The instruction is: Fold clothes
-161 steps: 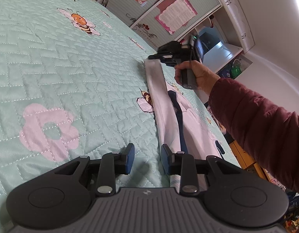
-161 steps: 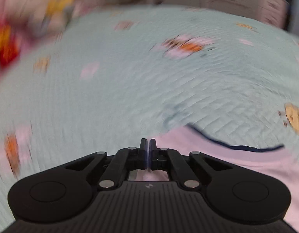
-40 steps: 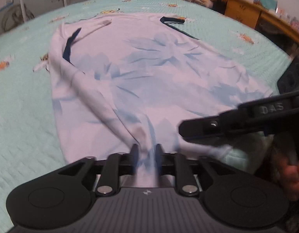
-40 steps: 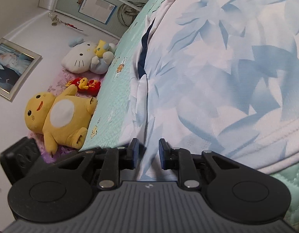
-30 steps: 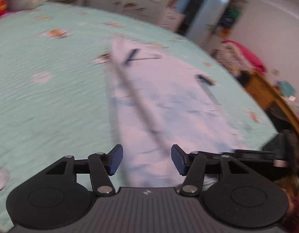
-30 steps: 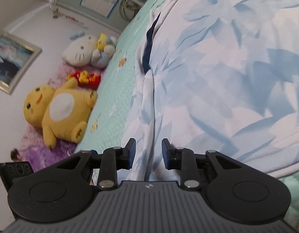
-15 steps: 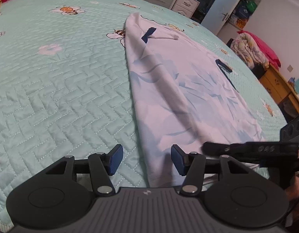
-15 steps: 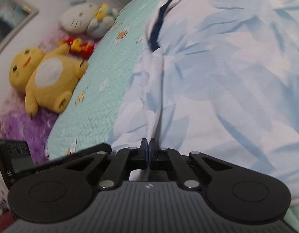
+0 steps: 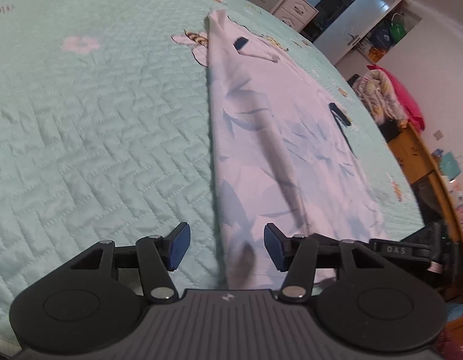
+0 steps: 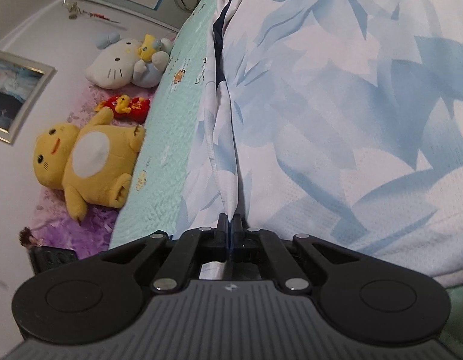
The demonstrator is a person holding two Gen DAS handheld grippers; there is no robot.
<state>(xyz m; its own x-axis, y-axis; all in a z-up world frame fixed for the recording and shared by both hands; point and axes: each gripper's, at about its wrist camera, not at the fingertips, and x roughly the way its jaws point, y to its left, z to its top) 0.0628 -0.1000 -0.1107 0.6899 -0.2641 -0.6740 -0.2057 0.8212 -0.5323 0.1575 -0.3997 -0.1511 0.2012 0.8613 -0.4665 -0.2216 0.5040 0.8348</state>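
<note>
A white shirt with pale blue leaf print and navy trim [image 9: 276,126] lies lengthwise on the mint quilted bedspread [image 9: 81,120]. Its near hem runs between the fingers of my left gripper [image 9: 227,246], which stands open around the cloth's left folded edge without pinching it. In the right wrist view the same shirt [image 10: 351,105] fills the frame, and my right gripper [image 10: 230,225] is shut on a raised ridge of its fabric near the hem. The right gripper's black body [image 9: 411,250] shows at the shirt's near right corner in the left wrist view.
Plush toys, a yellow one [image 10: 84,156] and a white cat [image 10: 117,63], sit on a purple rug beside the bed. A wooden dresser [image 9: 423,156] and piled clothes [image 9: 387,96] stand along the bed's right side. White cabinets [image 9: 336,9] are at the far end.
My right gripper stays pinched on the fabric ridge it closed on half a second ago, now lifted and drawn taut. My left gripper stays open and has slid slightly along the shirt's left edge.
</note>
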